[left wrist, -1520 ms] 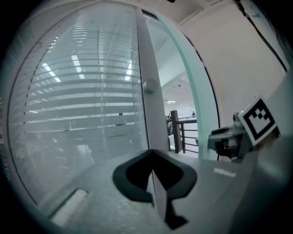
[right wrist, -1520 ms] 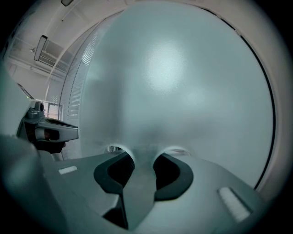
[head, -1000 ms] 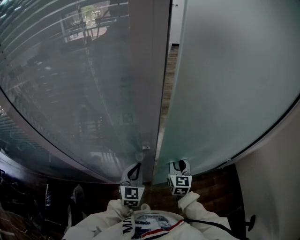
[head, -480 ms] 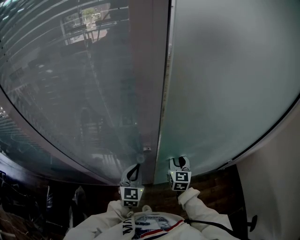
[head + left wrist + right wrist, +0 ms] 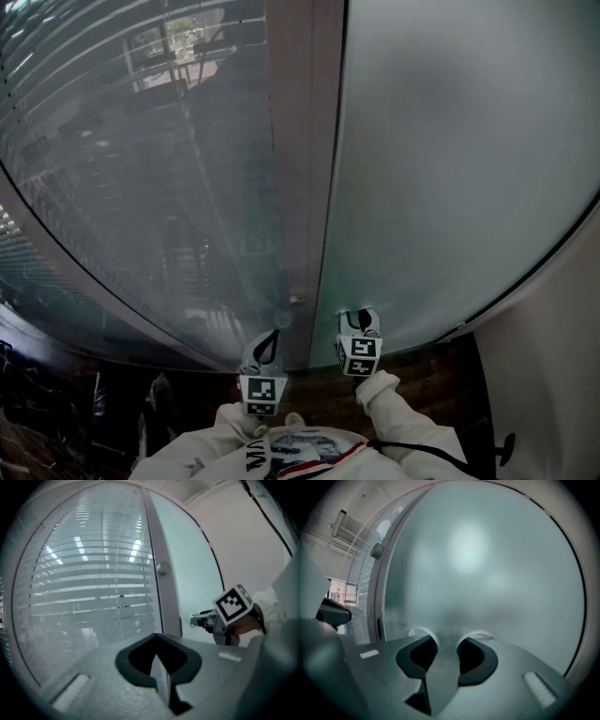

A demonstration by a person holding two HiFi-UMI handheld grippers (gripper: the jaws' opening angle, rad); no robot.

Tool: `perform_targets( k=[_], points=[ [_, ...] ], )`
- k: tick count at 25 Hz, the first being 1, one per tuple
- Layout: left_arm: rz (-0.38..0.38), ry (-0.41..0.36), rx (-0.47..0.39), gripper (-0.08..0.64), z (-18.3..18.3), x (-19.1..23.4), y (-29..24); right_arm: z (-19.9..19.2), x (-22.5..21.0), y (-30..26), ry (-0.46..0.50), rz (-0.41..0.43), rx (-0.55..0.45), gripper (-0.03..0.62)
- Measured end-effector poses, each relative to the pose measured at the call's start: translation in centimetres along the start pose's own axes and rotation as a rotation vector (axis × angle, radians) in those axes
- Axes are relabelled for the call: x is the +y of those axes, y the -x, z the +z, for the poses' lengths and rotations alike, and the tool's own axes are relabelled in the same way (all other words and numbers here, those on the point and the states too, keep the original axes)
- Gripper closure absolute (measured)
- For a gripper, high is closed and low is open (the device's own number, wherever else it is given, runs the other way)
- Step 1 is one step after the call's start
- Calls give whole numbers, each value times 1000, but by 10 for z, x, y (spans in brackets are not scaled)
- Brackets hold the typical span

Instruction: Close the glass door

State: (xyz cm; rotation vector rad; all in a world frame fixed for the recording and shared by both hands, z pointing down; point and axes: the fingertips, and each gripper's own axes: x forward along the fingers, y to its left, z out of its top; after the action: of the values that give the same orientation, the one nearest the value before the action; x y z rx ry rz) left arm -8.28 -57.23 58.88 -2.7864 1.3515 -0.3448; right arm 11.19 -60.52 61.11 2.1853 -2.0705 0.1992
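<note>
Jaws apart and with nothing between them, the right gripper (image 5: 446, 639) is held with its tips up against the lower part of the frosted glass door (image 5: 450, 169), close to the door's left edge, while the jaws of the left gripper (image 5: 156, 639) are closed together on nothing and point at the grey door frame (image 5: 300, 141). The door's pale, cloudy pane fills the right of the head view, and its left edge runs right alongside the frame from top to bottom; whether it has fully met the frame cannot be told. Left of the frame stands a clear glass wall (image 5: 141, 169) with horizontal blinds behind it. A small round knob (image 5: 162, 568) sits on the frame, above the level of both grippers. The two grippers are held near each other and low in the head view, one on either side of the frame's foot, each with its marker cube facing up. The person's white sleeves (image 5: 394, 398) show at the bottom edge, above a strip of dark wooden floor (image 5: 422, 366), and a white wall (image 5: 553, 375) borders the door on the right.
</note>
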Motion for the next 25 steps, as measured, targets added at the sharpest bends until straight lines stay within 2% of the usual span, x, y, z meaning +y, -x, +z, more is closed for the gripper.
perform_targets(
  k=[13, 25],
  points=[
    [-11, 3, 8, 558, -3, -4, 0, 5, -3, -27, 13, -16, 11, 474],
    [-18, -1, 7, 558, -2, -8, 0, 9, 1, -25, 18, -9, 0, 472]
  ],
)
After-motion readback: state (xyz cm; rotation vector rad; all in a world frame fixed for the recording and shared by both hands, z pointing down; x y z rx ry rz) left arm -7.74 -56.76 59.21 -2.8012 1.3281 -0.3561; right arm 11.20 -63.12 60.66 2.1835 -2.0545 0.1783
